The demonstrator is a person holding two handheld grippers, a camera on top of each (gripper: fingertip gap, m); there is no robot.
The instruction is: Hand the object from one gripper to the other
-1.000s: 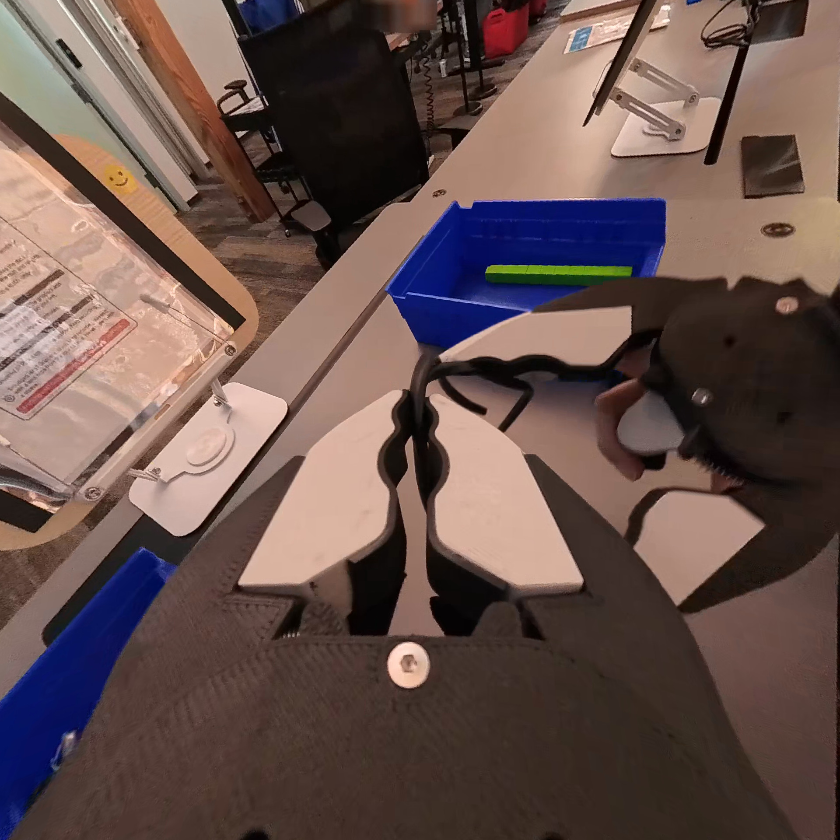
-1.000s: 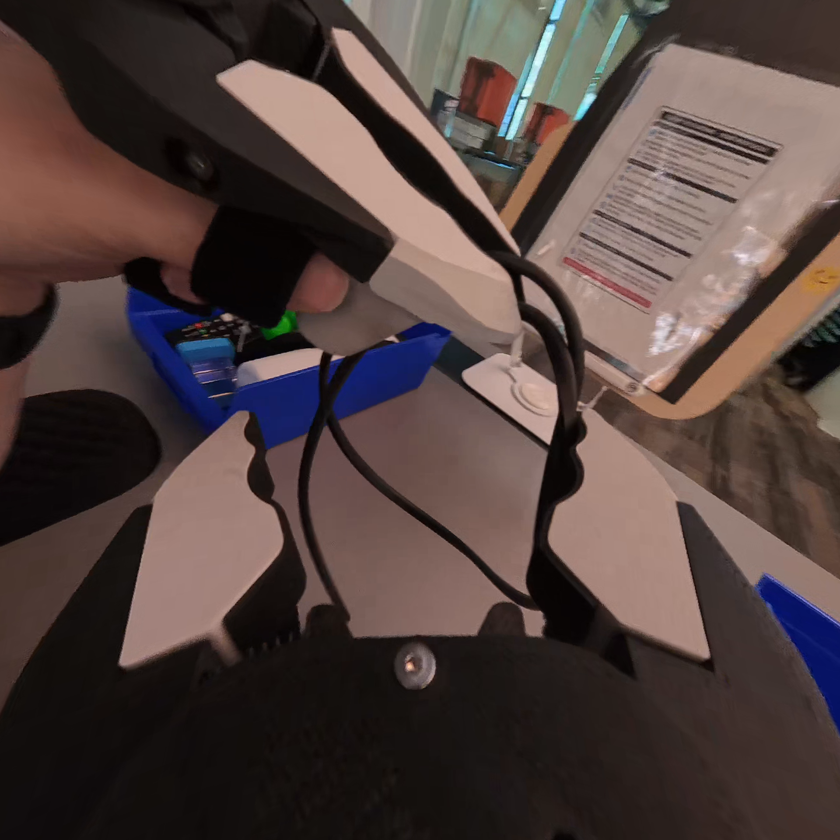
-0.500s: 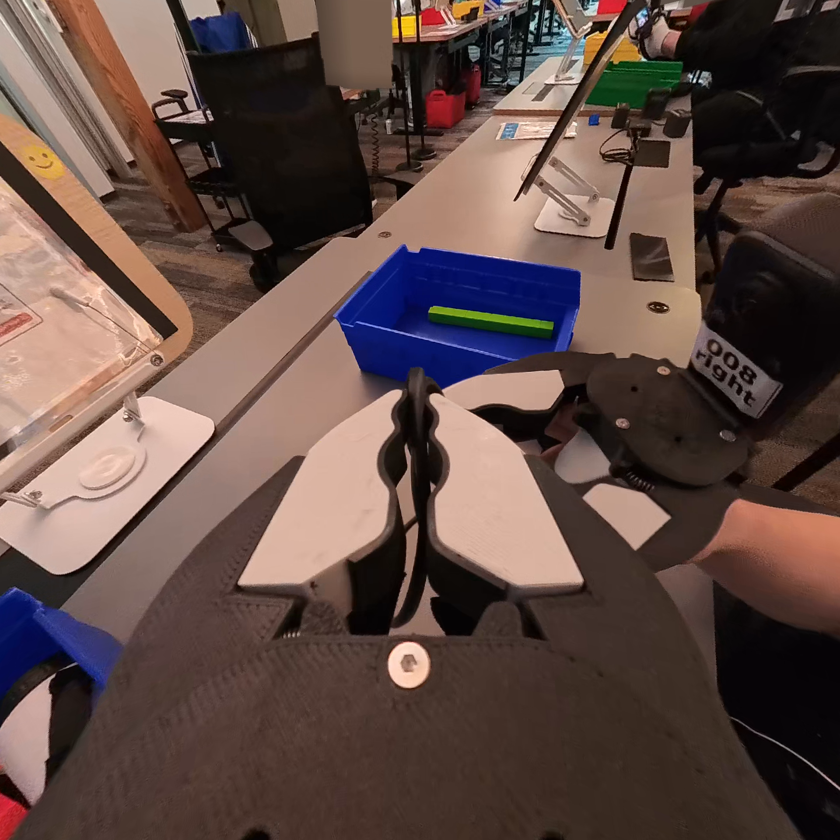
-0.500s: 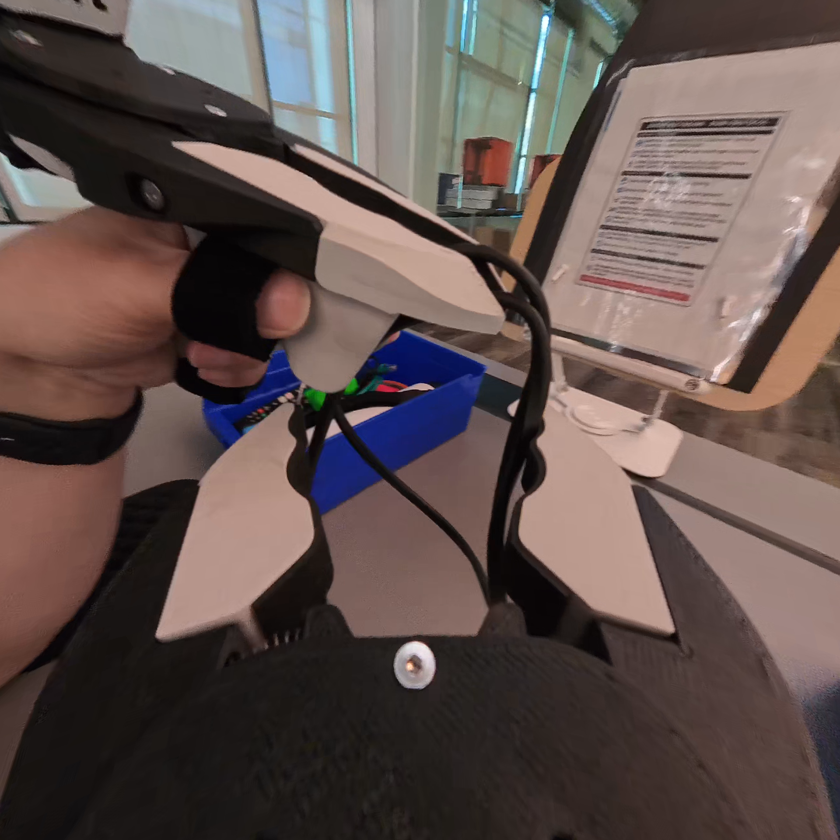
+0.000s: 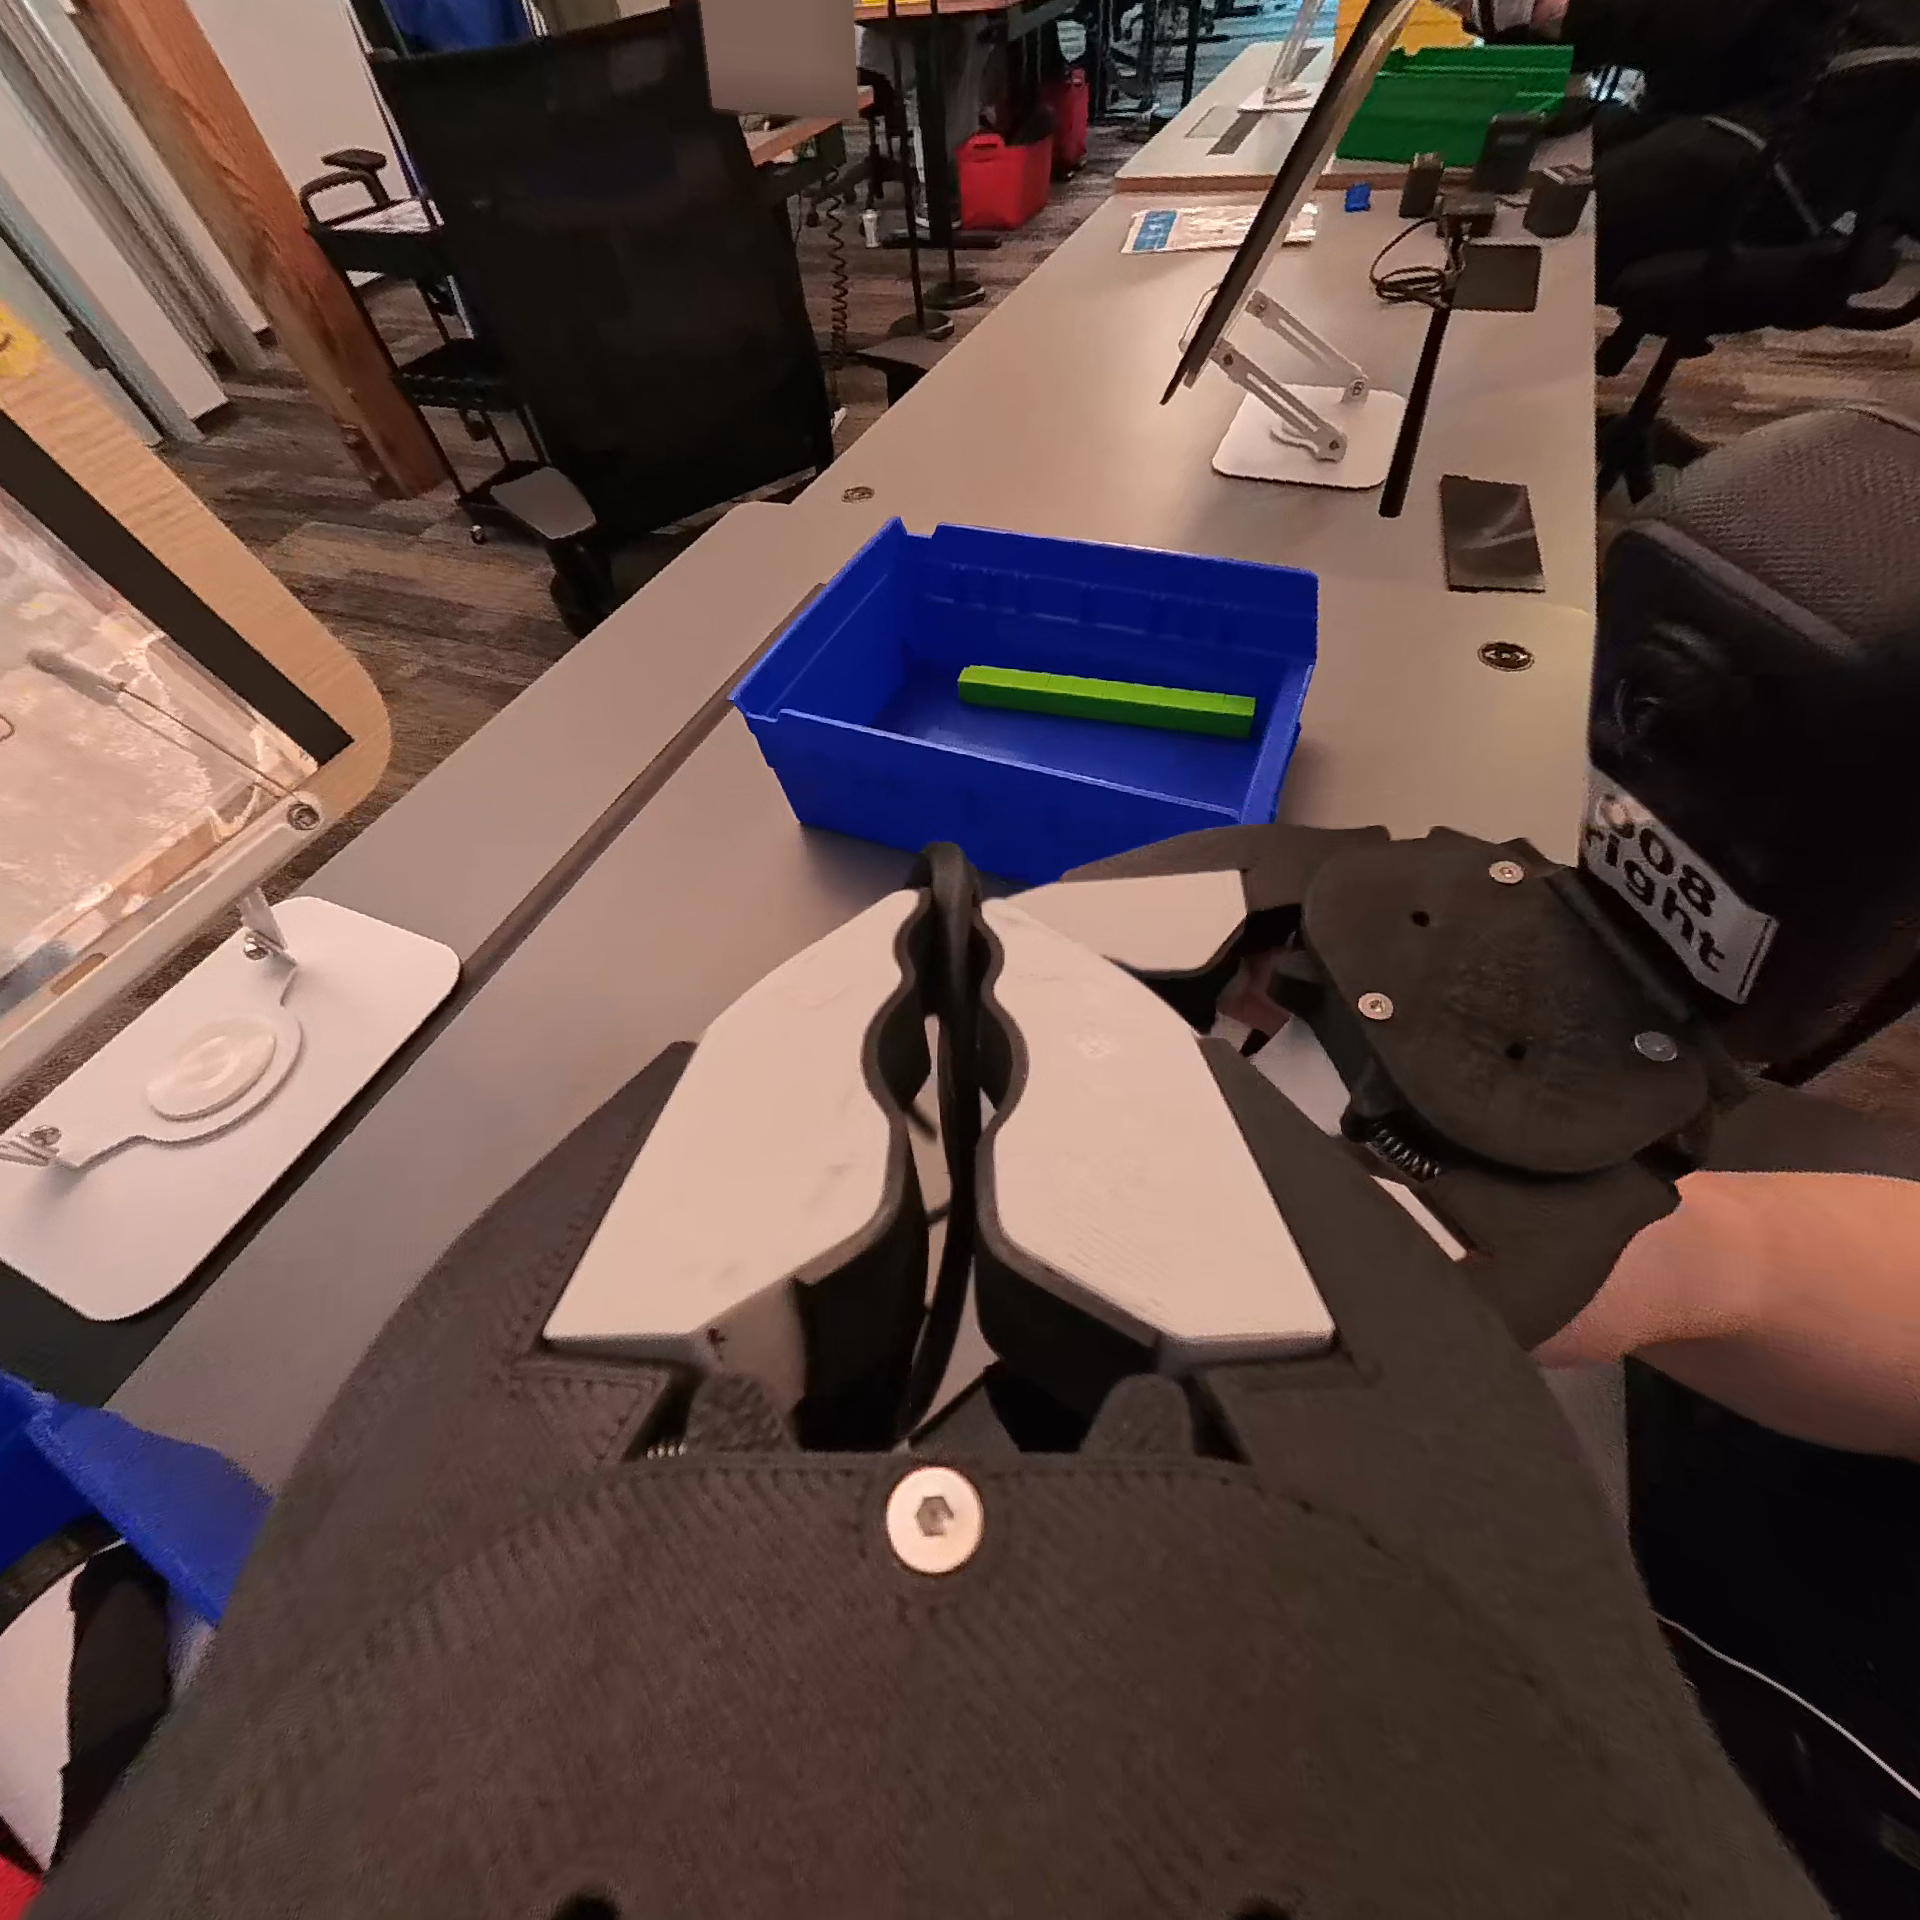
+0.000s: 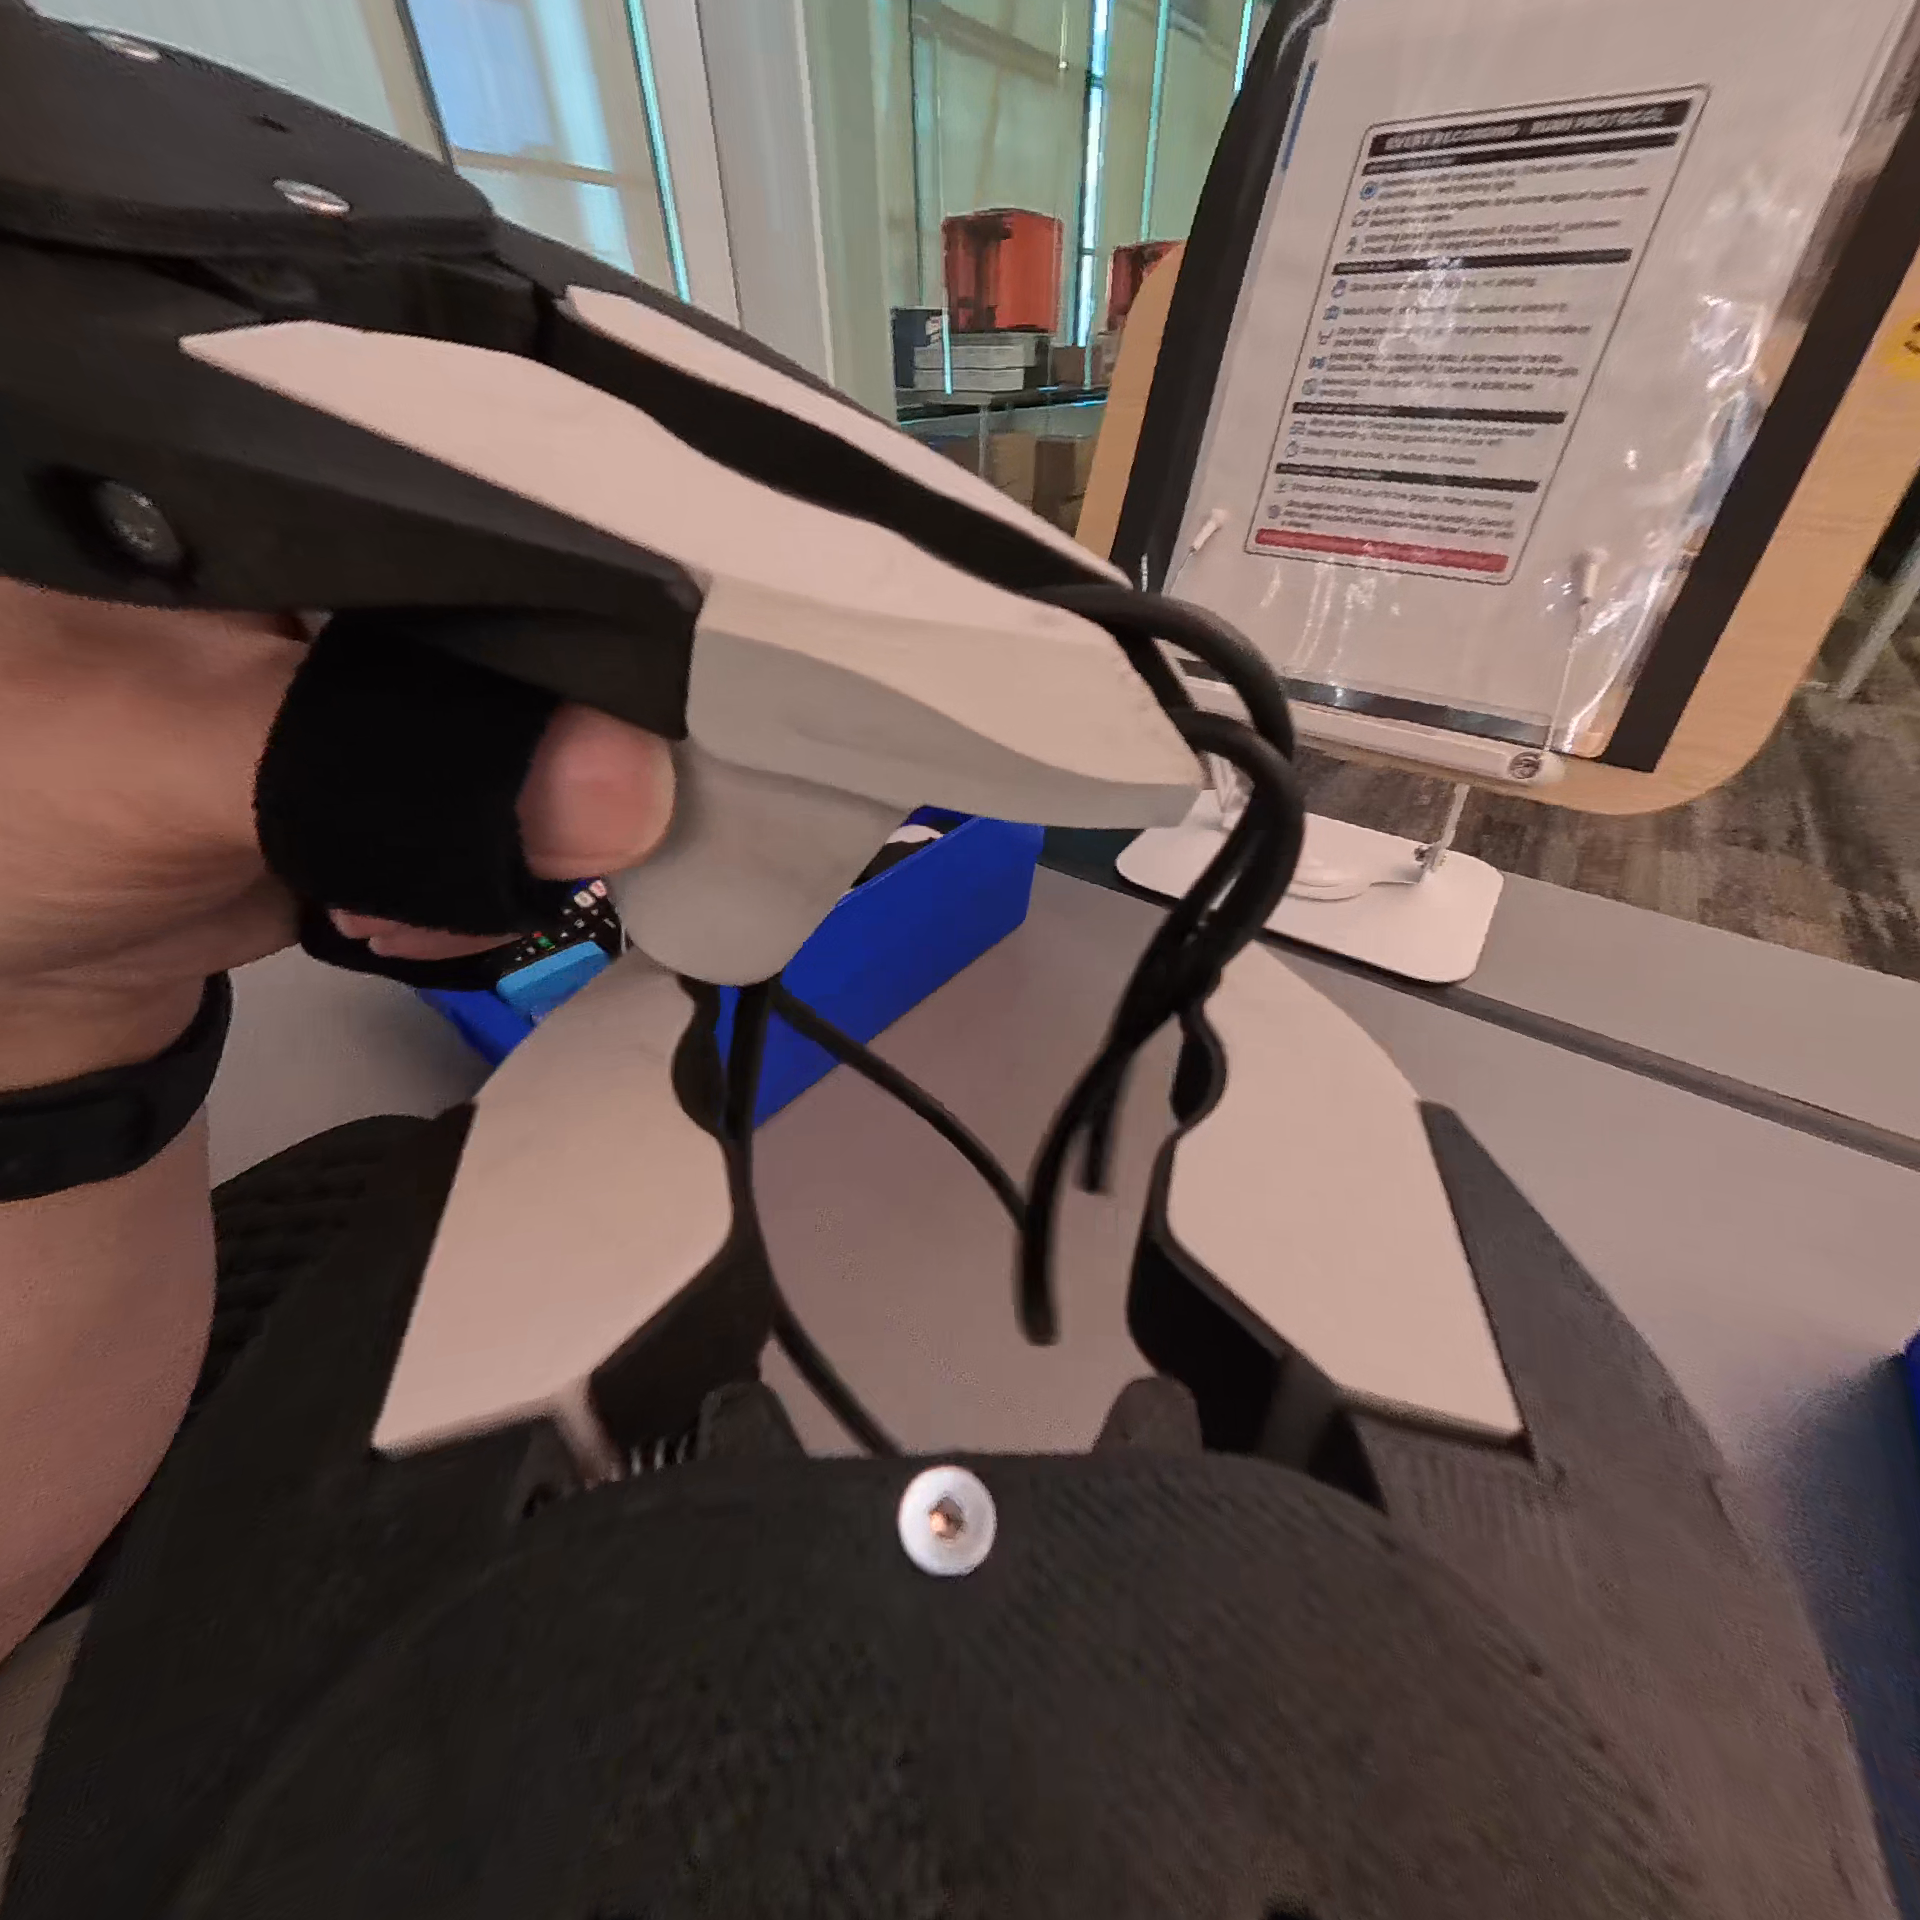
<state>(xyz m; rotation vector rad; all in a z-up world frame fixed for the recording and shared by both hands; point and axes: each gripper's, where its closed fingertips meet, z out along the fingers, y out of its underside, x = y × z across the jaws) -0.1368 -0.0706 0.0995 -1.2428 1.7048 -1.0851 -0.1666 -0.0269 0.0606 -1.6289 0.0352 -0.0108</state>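
Observation:
A thin black cable (image 5: 954, 1049) is pinched between the grey fingers of my left gripper (image 5: 951, 920), which is shut on it above the grey table. In the right wrist view the cable (image 6: 1273, 821) loops out of the left gripper's tip (image 6: 1143, 717), and its strands hang down between the fingers of my right gripper (image 6: 951, 1039). The right gripper is open, with a grey finger on each side of the strands. Its black body (image 5: 1496, 1018) sits just right of the left gripper's fingers. A hand holds each gripper.
A blue bin (image 5: 1039, 821) holding a green bar (image 5: 1101, 701) stands ahead on the table (image 5: 623, 987). Another blue bin (image 6: 935, 935) with several small items lies behind the left gripper. A framed sign on a white stand (image 6: 1351, 904) stands at the table's edge.
The right gripper's fingers have drawn closer together around the hanging cable strands. The left gripper has stayed shut on the cable. Both views have shifted as the hands moved.

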